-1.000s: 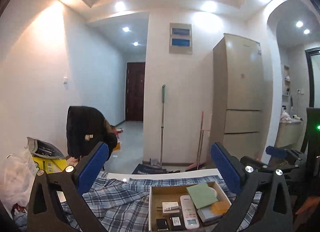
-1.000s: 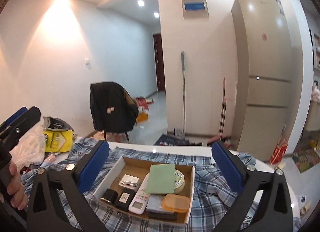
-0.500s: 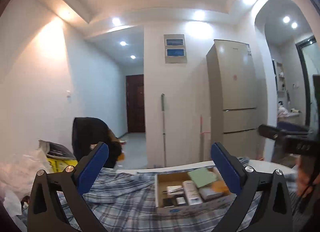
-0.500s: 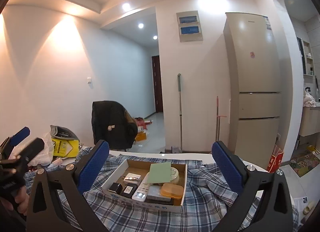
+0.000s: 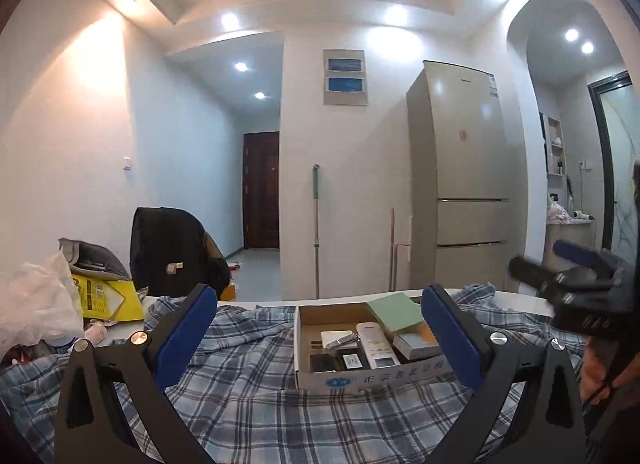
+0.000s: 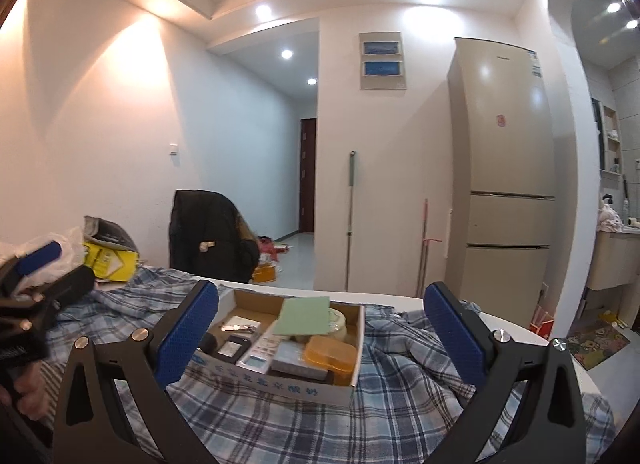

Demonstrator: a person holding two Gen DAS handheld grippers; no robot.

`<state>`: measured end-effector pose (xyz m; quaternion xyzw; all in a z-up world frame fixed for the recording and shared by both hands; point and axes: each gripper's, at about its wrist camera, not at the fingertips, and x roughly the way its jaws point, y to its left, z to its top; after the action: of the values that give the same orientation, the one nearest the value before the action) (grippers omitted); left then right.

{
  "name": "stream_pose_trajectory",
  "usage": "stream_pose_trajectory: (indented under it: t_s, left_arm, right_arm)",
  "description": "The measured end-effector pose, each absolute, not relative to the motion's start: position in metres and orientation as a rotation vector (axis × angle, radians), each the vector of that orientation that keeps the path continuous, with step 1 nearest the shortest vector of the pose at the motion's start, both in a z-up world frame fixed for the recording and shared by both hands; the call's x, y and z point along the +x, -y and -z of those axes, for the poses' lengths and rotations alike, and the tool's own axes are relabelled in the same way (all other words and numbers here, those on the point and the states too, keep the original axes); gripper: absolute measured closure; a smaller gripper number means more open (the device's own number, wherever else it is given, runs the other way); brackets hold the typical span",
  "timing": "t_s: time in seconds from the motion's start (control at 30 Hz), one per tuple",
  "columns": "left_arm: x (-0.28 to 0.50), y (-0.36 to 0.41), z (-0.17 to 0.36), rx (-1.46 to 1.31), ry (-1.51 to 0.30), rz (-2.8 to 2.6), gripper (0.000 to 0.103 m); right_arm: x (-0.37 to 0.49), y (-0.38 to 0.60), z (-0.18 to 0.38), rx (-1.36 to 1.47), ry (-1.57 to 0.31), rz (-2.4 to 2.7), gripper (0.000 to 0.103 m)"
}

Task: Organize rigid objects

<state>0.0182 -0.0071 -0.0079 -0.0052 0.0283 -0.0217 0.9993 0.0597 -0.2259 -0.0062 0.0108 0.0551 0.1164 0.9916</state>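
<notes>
Cardboard box (image 6: 280,382) sits on plaid cloth (image 6: 400,416) over bench, approx centred ahead of both grippers. Contents: green card (image 6: 306,317) on top, orange lidded case (image 6: 330,353), white remote (image 5: 376,350), small black items. Left gripper (image 5: 320,338) and right gripper (image 6: 322,334) both spread wide, holding nothing.

A blue, grey and white plaid cloth (image 6: 400,416) lies under the tan cardboard box (image 6: 280,382), whose front bears blue print. In the box, a pale green card (image 6: 306,317) leans over a cream round tin (image 6: 336,320); right of the card sits an orange case (image 6: 330,352), left of it a white remote (image 5: 376,349) and black items (image 5: 320,362). Left of the box stand a yellow carton (image 5: 106,300) and a white bag (image 5: 36,304). Both claws, left (image 5: 320,338) and right (image 6: 320,338), are black with blue pads.
</notes>
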Motion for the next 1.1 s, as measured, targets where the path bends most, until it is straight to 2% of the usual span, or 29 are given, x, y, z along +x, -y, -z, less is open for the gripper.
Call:
stream_pose_trajectory:
  t_s: [0.27, 1.1]
  left_arm:
    - [0.011, 0.004, 0.009, -0.020, -0.021, 0.070, 0.000]
    - [0.015, 0.001, 0.010, -0.030, -0.043, 0.025, 0.000]
  right_arm:
    - [0.068, 0.240, 0.011, 0.081, -0.167, -0.215, 0.000]
    - [0.054, 0.236, 0.007, 0.055, -0.092, -0.219, 0.000]
